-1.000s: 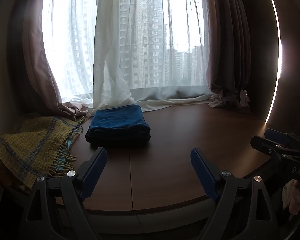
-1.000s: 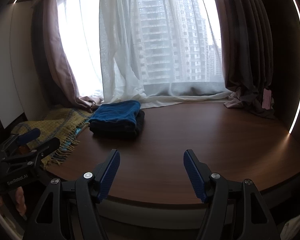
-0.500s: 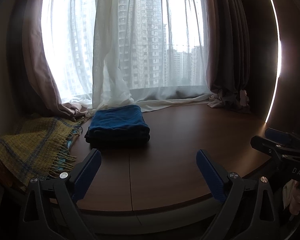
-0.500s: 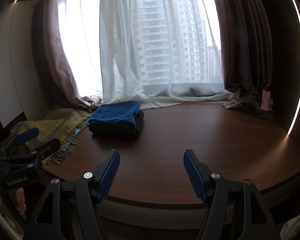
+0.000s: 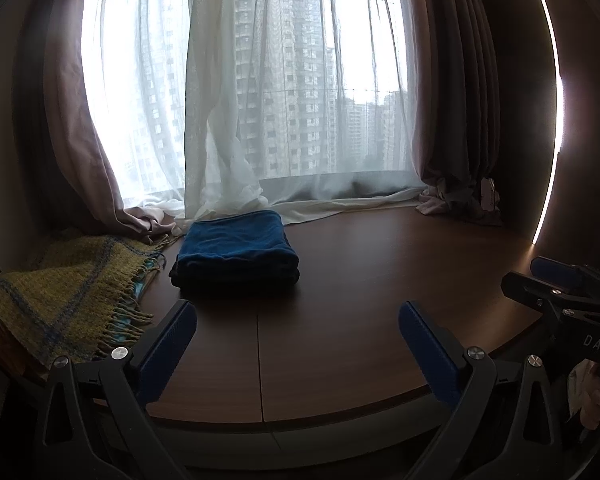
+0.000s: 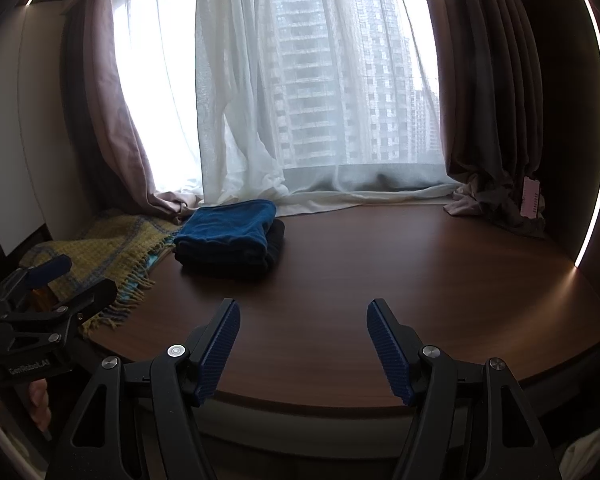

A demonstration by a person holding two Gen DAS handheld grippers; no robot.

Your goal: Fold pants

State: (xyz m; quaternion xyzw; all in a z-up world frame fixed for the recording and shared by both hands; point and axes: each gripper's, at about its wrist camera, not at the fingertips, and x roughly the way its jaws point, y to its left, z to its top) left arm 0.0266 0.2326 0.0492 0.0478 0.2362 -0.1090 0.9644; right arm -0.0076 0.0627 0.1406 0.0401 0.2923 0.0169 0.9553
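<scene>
Blanket (image 5: 60, 300): yellow w/ blue plaid, fringed, heaped at 9 o'clock on platform; fringe just beside pants.
Left gripper (image 5: 298, 330): jaws spread wide, nothing btwn blue pads (image 5: 168, 344); hovers near front edge at 6 o'clock, well apart from pants. Seen side-on in right wrist view (image 6: 56, 280) at 8 o'clock.
Pants (image 5: 236, 246): blue, folded into neat flat stack at 11 o'clock on platform, back-left, near curtains. Darker layer under blue top, visible at right side in right wrist view (image 6: 230, 232).
Platform (image 5: 380, 280): dark wood, seam running front to back.
Sheer curtain (image 5: 228, 120): white, 12 o'clock, hem pooled behind pants.
Right gripper (image 6: 303, 332): jaws apart, empty, at 6 o'clock over front edge; well apart from pants. Also at 3 o'clock in left wrist view (image 5: 556, 284).
Brown drape (image 5: 460, 120): 2 o'clock, bunched at base.
</scene>
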